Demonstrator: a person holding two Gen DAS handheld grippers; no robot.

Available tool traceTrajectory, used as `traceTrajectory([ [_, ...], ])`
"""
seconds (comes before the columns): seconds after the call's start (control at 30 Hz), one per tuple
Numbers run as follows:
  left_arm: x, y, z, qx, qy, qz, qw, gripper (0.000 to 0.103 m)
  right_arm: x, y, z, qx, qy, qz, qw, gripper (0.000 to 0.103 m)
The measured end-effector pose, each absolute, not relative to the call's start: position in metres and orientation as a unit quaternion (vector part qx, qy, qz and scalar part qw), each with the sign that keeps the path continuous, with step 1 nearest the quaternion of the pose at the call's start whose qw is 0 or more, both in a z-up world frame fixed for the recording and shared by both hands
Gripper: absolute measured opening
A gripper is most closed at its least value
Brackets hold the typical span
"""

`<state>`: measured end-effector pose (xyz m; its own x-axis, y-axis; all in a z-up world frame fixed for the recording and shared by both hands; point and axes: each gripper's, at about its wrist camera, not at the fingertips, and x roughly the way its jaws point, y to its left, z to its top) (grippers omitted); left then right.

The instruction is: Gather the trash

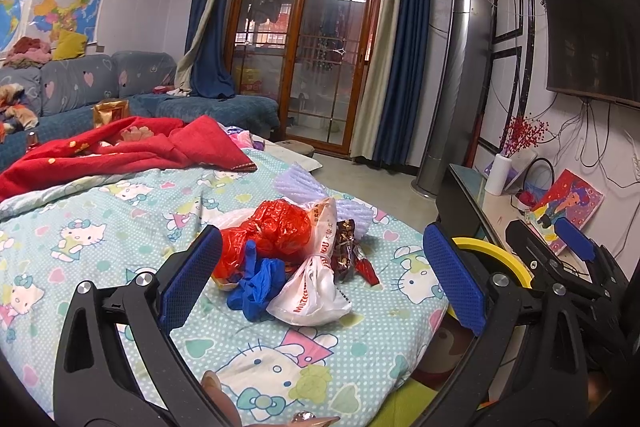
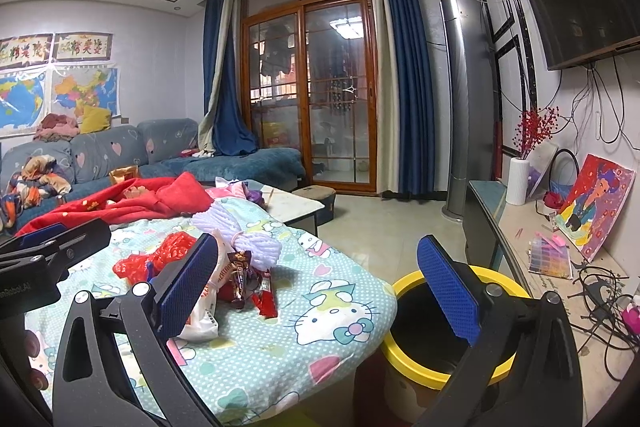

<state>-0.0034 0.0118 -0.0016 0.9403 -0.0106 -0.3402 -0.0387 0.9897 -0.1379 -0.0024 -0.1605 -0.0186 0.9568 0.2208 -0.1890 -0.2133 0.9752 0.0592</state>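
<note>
Both tongs spread wide, empty: left tongs (image 1: 320,275), right tongs (image 2: 324,291). Trash pile (image 1: 296,263) lay on the bed (image 1: 360,347), yellow-rimmed bin (image 2: 448,367) just beside. Best taken singly, top first.

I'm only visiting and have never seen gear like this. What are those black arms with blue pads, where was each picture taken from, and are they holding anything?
They are two hand-held grippers, each carried by a person, with a camera looking out along its fingers. One picture comes from the left gripper, the other from the right gripper. Both stand open and hold nothing. On the cartoon-cat blanket lies a pile of trash: a red plastic bag, a white plastic bag, a blue glove and snack wrappers. Beside the bed stands a yellow-rimmed bin.
</note>
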Motion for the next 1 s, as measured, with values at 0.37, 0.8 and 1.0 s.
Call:
traceTrajectory([
  [0.37,-0.003,0.010,-0.004,-0.072,0.173,0.008,0.982,0.092,-0.001,-0.161,-0.019,0.019,0.099,0.109,0.989,0.097],
  [0.8,-0.007,0.005,-0.004,-0.077,0.172,0.012,0.982,0.092,0.002,-0.158,-0.023,0.017,0.104,0.111,0.988,0.097],
  [1.0,-0.006,0.017,-0.009,-0.092,0.177,0.028,0.980,0.092,0.007,-0.149,-0.020,0.008,0.110,0.129,0.985,0.097],
])
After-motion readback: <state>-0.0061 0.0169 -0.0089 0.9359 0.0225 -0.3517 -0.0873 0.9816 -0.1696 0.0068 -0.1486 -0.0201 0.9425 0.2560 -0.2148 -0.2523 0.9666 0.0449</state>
